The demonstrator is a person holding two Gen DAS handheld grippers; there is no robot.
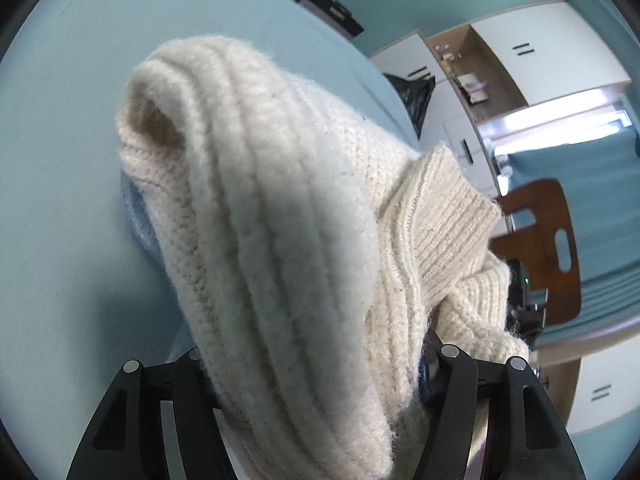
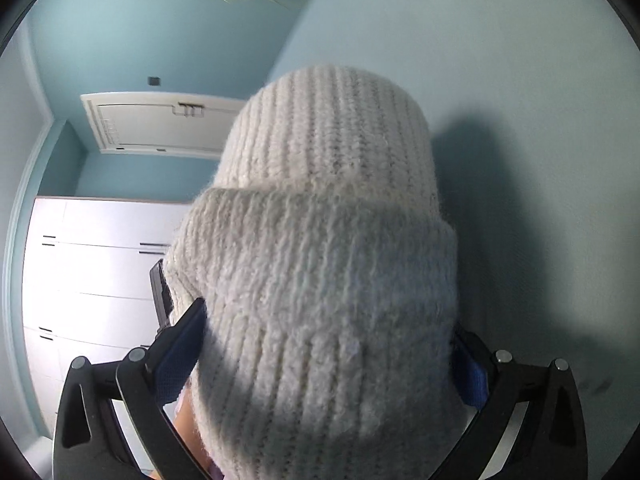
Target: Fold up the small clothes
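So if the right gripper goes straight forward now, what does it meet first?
The cream knit hat already between the right gripper's fingers; beyond it probably the pale blue surface, though depth is unclear.

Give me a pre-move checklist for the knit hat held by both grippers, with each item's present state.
1. Left gripper has the cream knit hat between its fingers: ok.
2. Right gripper holds the hat's cuff, blue pads against it: ok.
3. Hat lifted off the light blue surface: cannot tell; its underside is hidden.
4. Hat flat and smooth for folding: not ok, it is bunched and draped.
5. Cuff turned up evenly: cannot tell, only one side shows.
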